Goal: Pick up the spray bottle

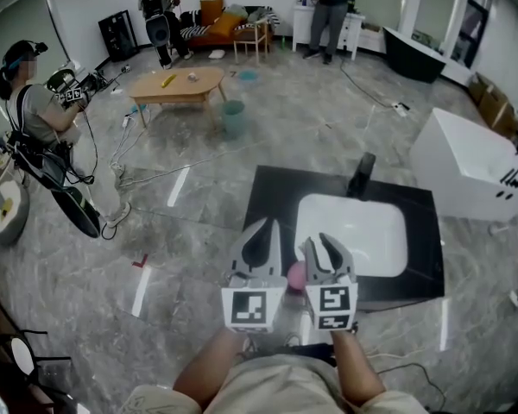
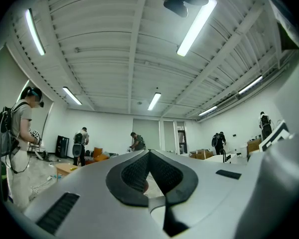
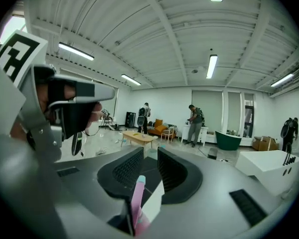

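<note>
Our right gripper (image 3: 149, 151) gapes narrowly around the slim pink plastic spray bottle (image 3: 136, 199), just before the white sink basin (image 1: 363, 231). It looks light and slick, so we'd pinch its body. Our left gripper (image 2: 149, 153) is closed.

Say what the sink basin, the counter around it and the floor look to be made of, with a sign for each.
Sink basin: likely glazed ceramic; smooth white with a soft sheen.
Counter: matte black slab, maybe stone or laminate; flat, no shine.
Floor: polished grey stone or marble-look tile; veining and reflections.
</note>
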Action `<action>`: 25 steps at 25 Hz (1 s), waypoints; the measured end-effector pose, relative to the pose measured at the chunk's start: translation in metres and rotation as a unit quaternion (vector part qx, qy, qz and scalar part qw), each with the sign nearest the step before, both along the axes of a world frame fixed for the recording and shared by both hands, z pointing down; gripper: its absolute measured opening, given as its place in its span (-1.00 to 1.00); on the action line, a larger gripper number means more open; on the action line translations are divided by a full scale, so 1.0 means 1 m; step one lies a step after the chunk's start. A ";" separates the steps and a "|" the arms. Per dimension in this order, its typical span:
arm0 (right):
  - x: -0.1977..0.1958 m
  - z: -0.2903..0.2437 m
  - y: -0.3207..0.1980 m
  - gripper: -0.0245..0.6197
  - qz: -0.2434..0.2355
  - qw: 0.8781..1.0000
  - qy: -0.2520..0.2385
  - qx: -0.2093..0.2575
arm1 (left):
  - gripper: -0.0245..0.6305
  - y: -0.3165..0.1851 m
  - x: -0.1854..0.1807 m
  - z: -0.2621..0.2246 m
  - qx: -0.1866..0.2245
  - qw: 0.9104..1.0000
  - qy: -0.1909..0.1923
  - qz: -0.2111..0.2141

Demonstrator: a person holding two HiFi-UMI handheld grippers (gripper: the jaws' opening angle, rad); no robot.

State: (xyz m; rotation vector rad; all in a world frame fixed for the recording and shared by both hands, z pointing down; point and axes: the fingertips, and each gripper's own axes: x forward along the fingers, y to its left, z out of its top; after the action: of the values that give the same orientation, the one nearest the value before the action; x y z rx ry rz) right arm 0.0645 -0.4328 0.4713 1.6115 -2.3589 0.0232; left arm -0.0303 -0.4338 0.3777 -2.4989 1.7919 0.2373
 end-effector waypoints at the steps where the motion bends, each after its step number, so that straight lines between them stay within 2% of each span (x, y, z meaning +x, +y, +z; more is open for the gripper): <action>1: 0.000 0.008 0.001 -0.69 -0.002 1.000 0.003 -0.011 | -0.92 -0.001 0.001 0.000 -0.001 1.000 0.001 0.000; 7: 0.006 0.049 0.005 -0.56 -0.002 0.998 0.013 -0.065 | -0.92 -0.002 0.003 0.003 -0.009 1.000 0.000 0.001; 14: 0.002 0.053 0.002 -0.46 -0.011 0.997 -0.003 -0.076 | -0.92 -0.004 0.000 0.003 -0.008 1.000 -0.006 0.001; 25: -0.003 0.055 0.006 -0.45 -0.022 0.997 -0.009 -0.077 | -0.92 -0.004 0.001 0.010 -0.010 1.000 -0.010 0.001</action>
State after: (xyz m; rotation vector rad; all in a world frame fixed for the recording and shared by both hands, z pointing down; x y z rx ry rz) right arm 0.0616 -0.4272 0.5260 1.4928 -2.3432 0.2069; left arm -0.0295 -0.4380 0.3874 -2.5070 1.7949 0.1947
